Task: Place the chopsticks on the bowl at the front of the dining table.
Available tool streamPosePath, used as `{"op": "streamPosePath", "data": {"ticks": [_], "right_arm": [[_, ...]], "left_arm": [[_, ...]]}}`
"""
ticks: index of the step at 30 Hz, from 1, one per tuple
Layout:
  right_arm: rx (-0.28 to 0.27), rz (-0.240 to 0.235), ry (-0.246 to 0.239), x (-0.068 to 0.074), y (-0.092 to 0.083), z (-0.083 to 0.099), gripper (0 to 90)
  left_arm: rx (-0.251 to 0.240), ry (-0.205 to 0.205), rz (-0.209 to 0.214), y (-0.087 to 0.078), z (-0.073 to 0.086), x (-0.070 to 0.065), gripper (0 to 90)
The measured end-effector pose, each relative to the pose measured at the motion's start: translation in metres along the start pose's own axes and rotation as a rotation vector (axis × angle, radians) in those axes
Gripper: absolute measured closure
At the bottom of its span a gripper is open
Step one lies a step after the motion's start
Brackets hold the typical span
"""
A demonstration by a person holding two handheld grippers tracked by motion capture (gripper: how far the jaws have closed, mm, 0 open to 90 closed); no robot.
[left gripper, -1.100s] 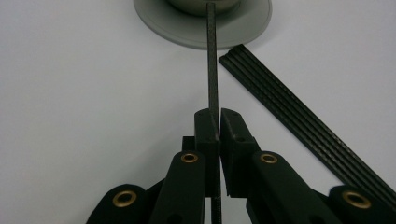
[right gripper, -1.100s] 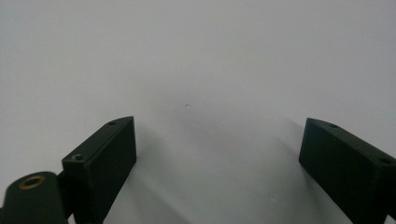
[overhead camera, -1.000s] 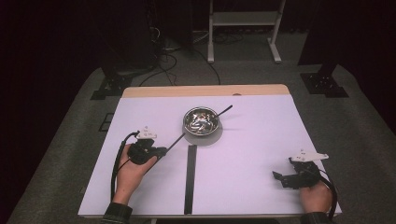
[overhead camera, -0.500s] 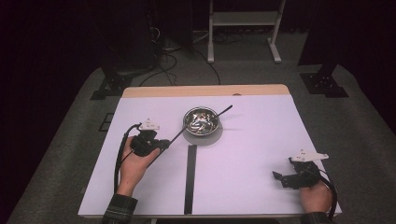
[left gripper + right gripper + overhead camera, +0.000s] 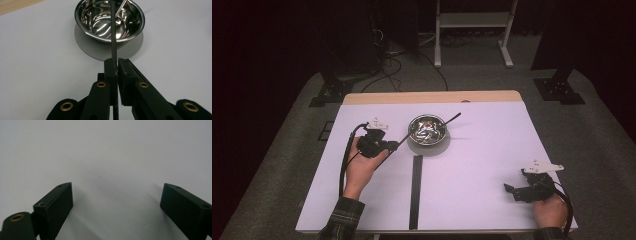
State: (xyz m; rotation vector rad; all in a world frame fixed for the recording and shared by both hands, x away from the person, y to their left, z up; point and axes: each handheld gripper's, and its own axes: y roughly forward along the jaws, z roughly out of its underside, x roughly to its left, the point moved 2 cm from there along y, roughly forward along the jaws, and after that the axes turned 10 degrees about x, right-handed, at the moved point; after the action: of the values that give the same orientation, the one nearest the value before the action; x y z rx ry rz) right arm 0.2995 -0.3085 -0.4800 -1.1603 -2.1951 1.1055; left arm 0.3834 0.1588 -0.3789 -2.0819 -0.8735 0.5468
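Looking down from above, the left gripper [image 5: 393, 145] sits left of the steel bowl [image 5: 427, 129], clenched on a thin black rod [image 5: 447, 121] that slants up and across the bowl, its far end poking out past the right rim. The bowl stands on a grey round mat [image 5: 428, 148] near the middle of the white table [image 5: 482, 165], with a black strip [image 5: 415, 190] running from just below the mat to the near edge. The right gripper [image 5: 511, 192] rests low at the right, well apart from the bowl.

From the left gripper view, the left gripper [image 5: 117, 67] has its jaws pressed together on the rod [image 5: 113, 37], which runs straight ahead over the bowl [image 5: 110, 21].

From the right gripper view, the right gripper [image 5: 116, 200] is released, jaws spread wide over the bare white table [image 5: 105, 157], nothing between them.
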Motion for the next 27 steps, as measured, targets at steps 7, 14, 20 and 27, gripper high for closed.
{"op": "streamPosePath", "data": {"ticks": [7,14,20,27], "right_arm": [[0.0,0.001,-0.001,0.0,0.0,0.0,9.4],[-0.001,0.001,0.0,0.0,0.0,0.0,9.4],[-0.001,0.002,-0.002,0.0,0.0,0.0,9.4],[0.001,0.001,0.0,0.0,0.0,0.0,9.4]], "left_arm": [[-0.003,-0.001,0.003,0.007,-0.013,0.0,86.7],[-0.001,0.008,-0.003,0.017,-0.03,-0.002,86.7],[0.007,0.004,0.004,0.03,-0.043,0.0,86.6],[0.005,-0.006,0.019,0.044,-0.056,-0.003,86.7]]}}
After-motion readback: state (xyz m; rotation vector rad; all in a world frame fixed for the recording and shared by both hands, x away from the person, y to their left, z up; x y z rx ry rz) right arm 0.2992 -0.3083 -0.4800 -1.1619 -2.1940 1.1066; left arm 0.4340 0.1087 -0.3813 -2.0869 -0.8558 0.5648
